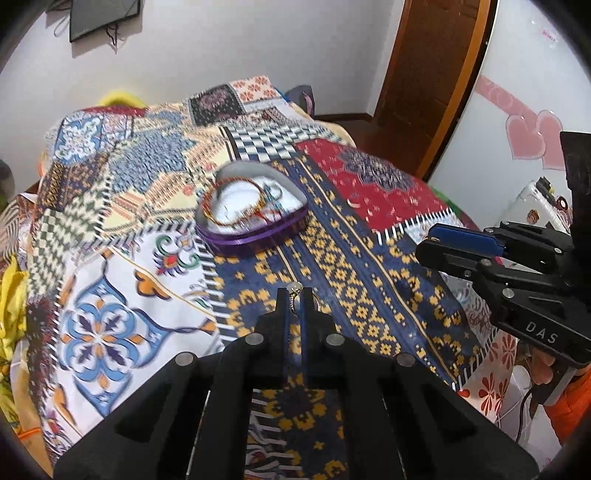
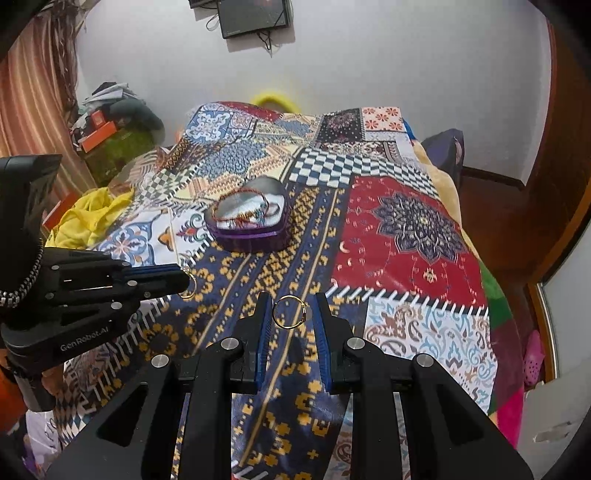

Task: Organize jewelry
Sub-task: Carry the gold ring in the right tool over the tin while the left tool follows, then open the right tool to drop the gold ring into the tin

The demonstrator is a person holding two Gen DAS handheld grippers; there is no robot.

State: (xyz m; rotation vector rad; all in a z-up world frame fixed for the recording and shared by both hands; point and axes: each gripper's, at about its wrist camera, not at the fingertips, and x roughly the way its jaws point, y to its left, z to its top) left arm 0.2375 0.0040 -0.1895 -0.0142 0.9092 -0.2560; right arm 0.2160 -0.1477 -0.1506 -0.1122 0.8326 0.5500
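1. Left gripper [image 1: 294, 301]: fingers [image 1: 282, 314] are sitting closed, pinching a ring [image 1: 295, 288] at the tips. A pale stone is showing at the ring's top, and part of the gold band is poking out on the right side of the fingers.
2. Right gripper [image 2: 291, 314]: fingers [image 2: 263, 317] are clamping a gold ring [image 2: 289, 312] across its width, one pad on each side. The ring is facing the camera, and its hoop is showing in full.
3. In the right wrist view the left gripper [image 2: 186, 278] is coming in from the left, its ring [image 2: 188, 284] hanging at the tips. It is sitting near the right gripper, not touching it.
4. In the left wrist view the right gripper [image 1: 428, 243] is entering from the right; its ring is hidden from this side. A hand [image 1: 541, 369] and an orange sleeve [image 1: 570, 406] are showing under it.
5. Both grippers are hanging over a patchwork bedspread [image 2: 402, 229], above its blue-and-yellow strip.
6. Farther out, a heart-shaped purple box [image 1: 255, 236] is lying on the bedspread, lid off. Bracelets [image 1: 236, 206], red beaded ones among them, are lying inside on a pale lining.
7. Yellow cloth [image 2: 88, 214] is lying bunched at the bed's left edge.
8. At the back: white wall, with a dark panel [image 2: 255, 16] mounted high on it.
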